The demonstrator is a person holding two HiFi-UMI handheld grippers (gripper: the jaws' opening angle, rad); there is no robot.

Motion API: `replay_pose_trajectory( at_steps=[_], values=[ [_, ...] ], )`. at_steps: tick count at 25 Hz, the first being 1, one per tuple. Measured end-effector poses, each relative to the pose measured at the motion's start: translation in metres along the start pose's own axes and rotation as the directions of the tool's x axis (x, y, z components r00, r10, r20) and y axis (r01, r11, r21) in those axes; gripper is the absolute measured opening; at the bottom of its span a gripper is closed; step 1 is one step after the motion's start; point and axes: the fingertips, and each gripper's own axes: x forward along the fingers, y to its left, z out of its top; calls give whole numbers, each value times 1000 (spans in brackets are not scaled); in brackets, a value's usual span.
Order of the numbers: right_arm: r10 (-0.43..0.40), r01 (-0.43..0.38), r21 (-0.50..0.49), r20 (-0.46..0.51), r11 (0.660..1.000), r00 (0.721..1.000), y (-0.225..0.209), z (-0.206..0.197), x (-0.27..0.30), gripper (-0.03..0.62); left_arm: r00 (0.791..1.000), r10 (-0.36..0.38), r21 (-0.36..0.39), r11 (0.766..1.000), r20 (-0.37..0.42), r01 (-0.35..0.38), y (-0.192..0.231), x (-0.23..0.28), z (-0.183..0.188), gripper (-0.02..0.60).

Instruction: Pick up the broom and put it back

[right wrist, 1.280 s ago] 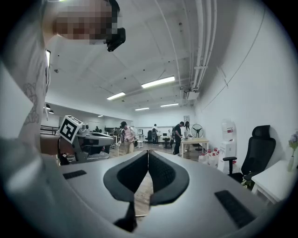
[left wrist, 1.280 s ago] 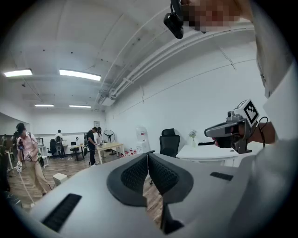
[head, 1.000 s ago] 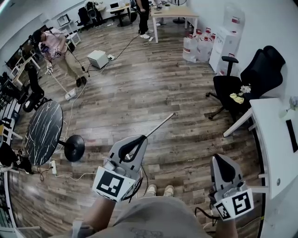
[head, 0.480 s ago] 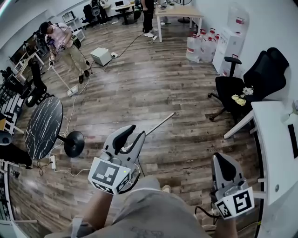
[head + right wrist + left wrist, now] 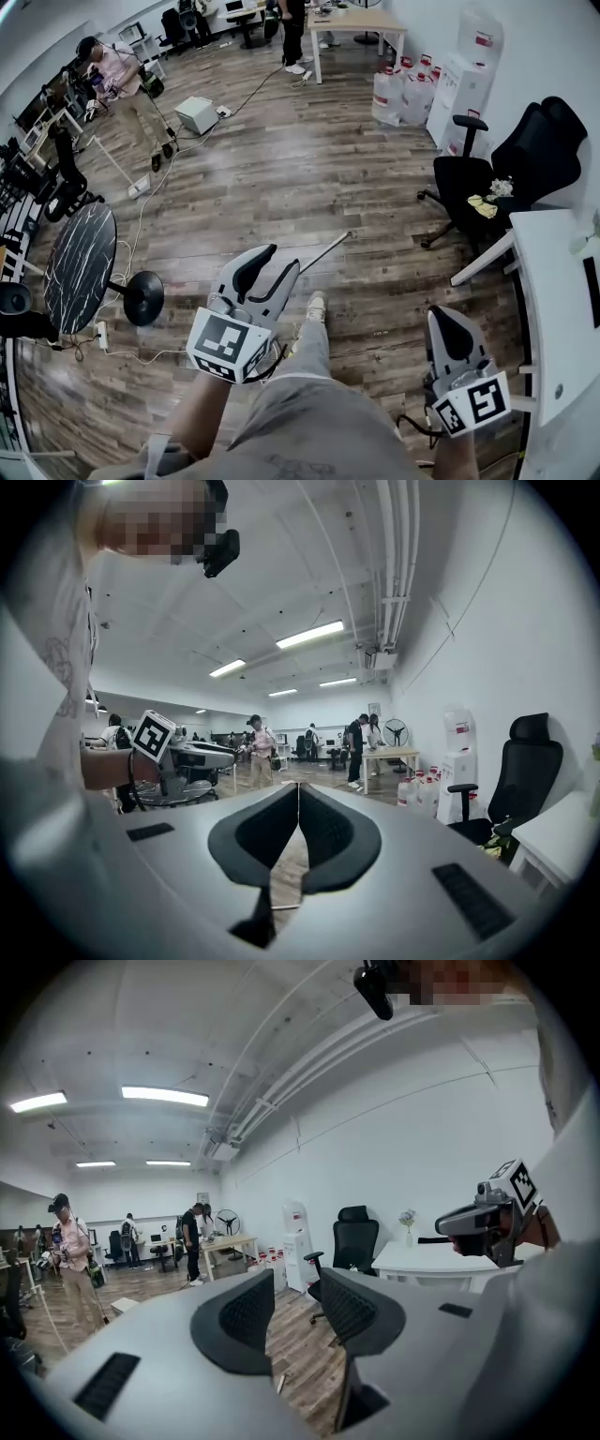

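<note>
The broom's thin metal handle (image 5: 328,250) slants over the wooden floor, running up and to the right from just beyond my left gripper (image 5: 278,262). Only this stretch of pole shows; its lower part and its head are hidden behind the gripper. The left gripper's jaws are opening and stand wide apart, with no pad touching the handle. In the left gripper view only floor and a sliver of the pole (image 5: 281,1382) show in the left gripper's (image 5: 295,1283) gap. My right gripper (image 5: 451,330) hangs at the lower right, shut and empty, its pads meeting (image 5: 298,799).
A black office chair (image 5: 473,178) and a white desk (image 5: 562,281) stand to the right. At the left are a round marble table (image 5: 80,267), a black disc stand (image 5: 143,298) and floor cables (image 5: 141,211). People, a wooden table (image 5: 361,23) and water jugs (image 5: 394,94) are at the back.
The left jaws, shut on the broom handle a second ago, have opened and let it go. Both grippers shifted a little, and the person's leg has stepped forward beneath them.
</note>
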Motion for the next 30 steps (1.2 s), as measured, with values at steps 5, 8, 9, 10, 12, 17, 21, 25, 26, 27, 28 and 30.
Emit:
replay_pose_trajectory(
  at_steps=[5,8,9,10,12,17,21,25,26,27,28,30],
  values=[
    [-21,21,11,-30,1000,999,-31,-13,56,31,999,-10,6,1000,-44,10,38,53,-21,170],
    [-49,50,23,-47,999,998,-54,-11,94,31,998,-20,4,1000,-64,21,71,86,-27,170],
    [-59,60,27,-55,998,997,-61,-10,108,31,997,-26,3,1000,-71,26,81,98,-29,170],
    [-69,71,30,-65,997,996,-69,-10,121,31,996,-33,2,999,-81,34,91,109,-32,172],
    [-85,89,35,-89,995,992,-84,-10,146,31,992,-55,-6,998,-111,55,109,133,-42,170],
    [-120,127,37,-155,991,981,-122,-24,217,31,972,-119,-9,993,-201,120,147,201,-77,172],
    [-130,147,65,-215,987,968,-151,-50,268,31,950,-169,-31,986,-262,166,171,252,-115,172],
    [-125,157,92,-282,983,951,-174,-84,307,31,926,-219,-55,976,-307,212,183,293,-160,172],
    [-124,160,100,-296,982,947,-180,-94,314,31,920,-227,-65,974,-319,218,185,302,-173,172],
    [-123,163,108,-309,981,943,-186,-105,321,31,914,-235,-78,972,-331,221,186,311,-186,172],
    [-123,167,114,-322,979,939,-192,-118,327,31,909,-241,-91,971,-341,223,188,320,-199,172],
    [-120,174,127,-349,977,929,-203,-145,336,31,899,-247,-109,969,-363,222,190,336,-227,172]
  ],
)
